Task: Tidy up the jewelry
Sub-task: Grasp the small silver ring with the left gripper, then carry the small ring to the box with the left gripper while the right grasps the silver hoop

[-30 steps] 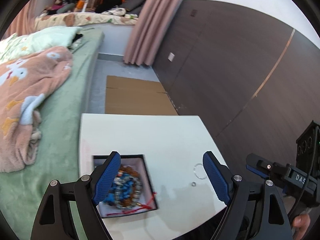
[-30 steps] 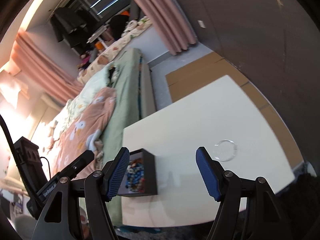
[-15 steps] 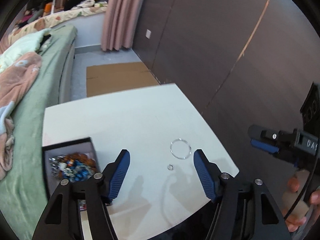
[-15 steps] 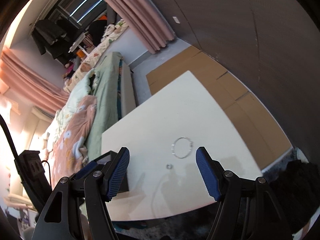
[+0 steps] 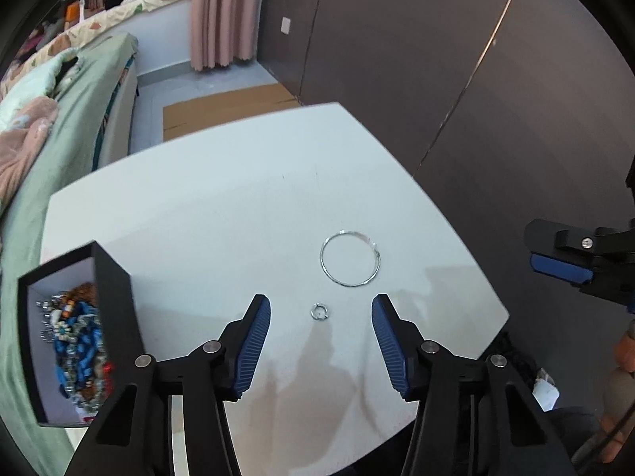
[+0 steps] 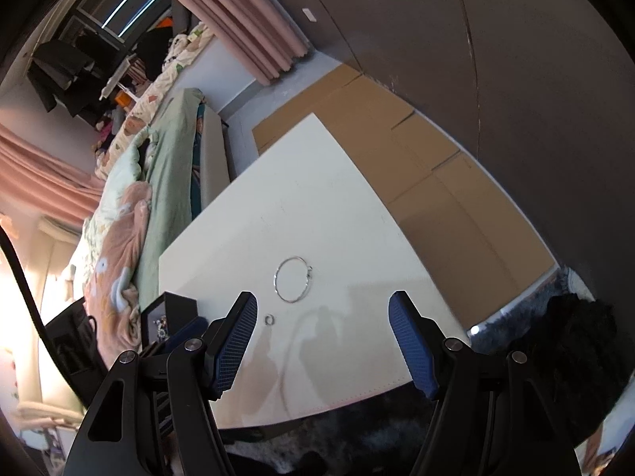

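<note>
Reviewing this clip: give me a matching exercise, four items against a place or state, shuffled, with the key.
Items:
1. small ring
2. large silver hoop
3. black box
4. left hand-held gripper

Descriptions:
A. holds a heap of beaded jewelry
B. lies bare on the white table, beyond the small ring
C. jaws closing, nothing gripped
D. lies on the table just ahead of the blue pads

Pairs: 1-D, 2-B, 3-A, 4-C

Daylight enters from the window at upper left of my right view, blowing out the left edge to a warm glare. The counter reads evenly bright, with soft shadows of my jaws on its near part. Both views show heavy fisheye bending and black corner vignetting; focus stays reasonably sharp mid-frame.
</note>
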Tool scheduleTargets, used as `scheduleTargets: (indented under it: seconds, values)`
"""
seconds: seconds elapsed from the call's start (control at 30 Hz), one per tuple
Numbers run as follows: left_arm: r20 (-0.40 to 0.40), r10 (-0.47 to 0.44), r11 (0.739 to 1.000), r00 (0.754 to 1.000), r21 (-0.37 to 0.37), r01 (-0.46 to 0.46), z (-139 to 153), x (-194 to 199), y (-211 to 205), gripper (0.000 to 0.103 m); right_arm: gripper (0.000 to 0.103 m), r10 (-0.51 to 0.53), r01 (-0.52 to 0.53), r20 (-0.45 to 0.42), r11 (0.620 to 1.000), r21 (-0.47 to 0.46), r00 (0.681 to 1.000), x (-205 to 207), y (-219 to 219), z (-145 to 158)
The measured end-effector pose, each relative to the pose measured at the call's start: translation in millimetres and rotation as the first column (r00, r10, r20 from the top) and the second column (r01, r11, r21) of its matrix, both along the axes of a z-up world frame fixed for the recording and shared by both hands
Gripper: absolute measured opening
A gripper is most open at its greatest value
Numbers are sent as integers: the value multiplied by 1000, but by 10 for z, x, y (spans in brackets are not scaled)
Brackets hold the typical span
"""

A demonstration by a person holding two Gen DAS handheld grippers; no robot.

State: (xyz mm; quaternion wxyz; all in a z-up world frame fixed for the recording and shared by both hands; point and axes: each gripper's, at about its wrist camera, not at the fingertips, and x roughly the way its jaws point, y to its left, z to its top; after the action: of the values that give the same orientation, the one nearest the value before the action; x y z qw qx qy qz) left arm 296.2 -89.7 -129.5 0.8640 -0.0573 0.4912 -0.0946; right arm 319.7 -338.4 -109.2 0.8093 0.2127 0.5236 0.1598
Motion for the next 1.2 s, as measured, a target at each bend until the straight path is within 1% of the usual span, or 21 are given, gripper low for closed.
scheduleTargets:
  seconds: [0.13, 0.2, 0.27, 0.43, 0.47, 0.5, 0.63, 0.7, 0.9, 1.0, 1.1, 1.17, 1.2]
  values:
    - [-19, 0, 999, 1000, 39, 1, -198, 60, -93, 50, 69, 15, -15, -15, 1000, 2, 1000, 25, -40, -78]
    - [-34, 8, 998, 999, 55, -6, -292, 85, -113, 43, 69, 16, -16, -19, 1000, -1, 1000, 39, -67, -100]
    - [-51, 6, 998, 999, 63, -2, -390, 111, -133, 39, 69, 18, -18, -25, 1000, -6, 1000, 67, -81, -129]
    - [-18, -31, 992, 999, 123, 33, -429, 96, -245, 36, 69, 17, -18, -36, 1000, -16, 999, 147, -87, -176]
    - [-15, -30, 989, 999, 146, 32, -429, 90, -255, 29, 69, 20, -21, -36, 1000, -19, 999, 153, -70, -179]
    - [-17, -29, 986, 999, 162, 31, -427, 87, -252, 12, 69, 24, -25, -35, 999, -23, 999, 166, -50, -187]
    - [-39, -30, 996, 999, 81, 33, -400, 97, -113, 13, 69, 41, -43, -46, 998, -44, 998, 211, 38, -260]
    - [-26, -25, 997, 999, 68, 26, -346, 93, -55, 13, 69, 48, -51, -58, 997, -57, 997, 222, 97, -323]
    - [24, 0, 1000, 1000, -11, 0, -94, 107, 142, 13, 69, 64, -70, -72, 995, -74, 995, 286, 268, -433]
    - [41, 15, 999, 999, -30, -13, -10, 113, 218, 13, 69, 74, -82, -84, 992, -94, 994, 334, 408, -504]
    - [57, 30, 998, 998, -54, -27, 78, 104, 313, 13, 64, 87, -96, -80, 989, -116, 993, 376, 554, -527]
    - [64, 39, 997, 997, -65, -34, 126, 121, 378, 13, 58, 90, -100, -78, 986, -135, 993, 410, 627, -545]
    - [66, 43, 997, 997, -71, -38, 146, 113, 411, 13, 56, 91, -103, -80, 984, -149, 993, 436, 685, -569]
